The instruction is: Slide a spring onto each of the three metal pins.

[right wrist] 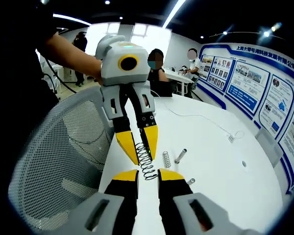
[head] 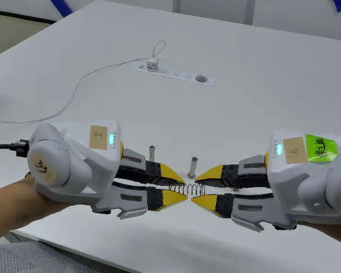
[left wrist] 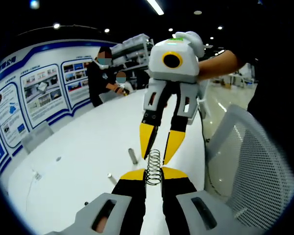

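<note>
A small coil spring (head: 178,186) hangs in the air between my two grippers, above the white table (head: 244,114). My left gripper (head: 176,186) (left wrist: 154,174) is shut on it, its yellow tips pinching the coil (left wrist: 154,167). Facing it tip to tip, my right gripper (head: 203,187) (right wrist: 148,175) stands open, with the spring's free end (right wrist: 146,164) reaching between its tips. Two upright metal pins (head: 152,153) (head: 192,166) stand on the table just beyond the grippers. In the right gripper view another spring (right wrist: 166,158) sits beside a pin (right wrist: 180,155).
A white power strip (head: 173,73) with a plugged-in cable (head: 96,72) lies at the far middle of the table. The table's near edge (head: 131,259) runs just under the grippers. A mesh chair (right wrist: 63,161) stands by that edge. People stand at a far bench (left wrist: 105,73).
</note>
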Motion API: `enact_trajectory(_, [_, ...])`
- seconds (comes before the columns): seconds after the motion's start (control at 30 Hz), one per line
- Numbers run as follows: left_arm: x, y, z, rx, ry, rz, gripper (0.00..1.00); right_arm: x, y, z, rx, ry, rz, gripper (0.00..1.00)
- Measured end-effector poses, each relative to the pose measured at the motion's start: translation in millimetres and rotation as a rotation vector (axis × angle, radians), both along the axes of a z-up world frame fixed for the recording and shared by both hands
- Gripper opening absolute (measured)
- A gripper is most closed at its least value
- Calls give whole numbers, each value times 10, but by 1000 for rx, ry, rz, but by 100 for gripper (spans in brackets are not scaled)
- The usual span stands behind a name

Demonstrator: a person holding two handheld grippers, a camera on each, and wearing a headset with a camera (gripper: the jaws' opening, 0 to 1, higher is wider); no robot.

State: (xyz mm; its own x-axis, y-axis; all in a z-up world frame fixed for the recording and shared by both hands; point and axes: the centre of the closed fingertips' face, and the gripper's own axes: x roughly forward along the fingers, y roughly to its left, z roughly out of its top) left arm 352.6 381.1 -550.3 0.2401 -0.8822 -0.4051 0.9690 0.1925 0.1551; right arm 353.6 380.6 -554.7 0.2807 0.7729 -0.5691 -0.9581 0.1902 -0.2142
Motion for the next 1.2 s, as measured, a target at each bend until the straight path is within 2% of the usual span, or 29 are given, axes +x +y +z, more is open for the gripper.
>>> enact_trajectory(0.1, [7, 9, 36, -12, -2, 1, 10, 8, -21, -35, -8, 7, -3, 16])
enact_trajectory(0.4, [-3, 23, 33, -5, -8, -3, 10, 4, -12, 54, 57, 51, -10, 11])
enact_trajectory(0.57, [-4, 28, 9, 7, -8, -3, 10, -28, 14, 152, 122, 89, -12, 11])
enact_trajectory(0.67, [-4, 29, -2, 13, -10, -3, 10, -46, 29, 163, 134, 102, -12, 12])
enact_trajectory(0.8, [-19, 26, -45, 33, -11, -5, 10, -71, 89, 245, 196, 134, -13, 12])
enact_trajectory(1.0, [-8, 32, -60, 40, -11, 4, 10, -71, 125, 262, 210, 137, -16, 12])
enact_trajectory(1.2, [-9, 20, -69, 41, -10, 7, 10, -77, 181, 317, 257, 161, -23, 12])
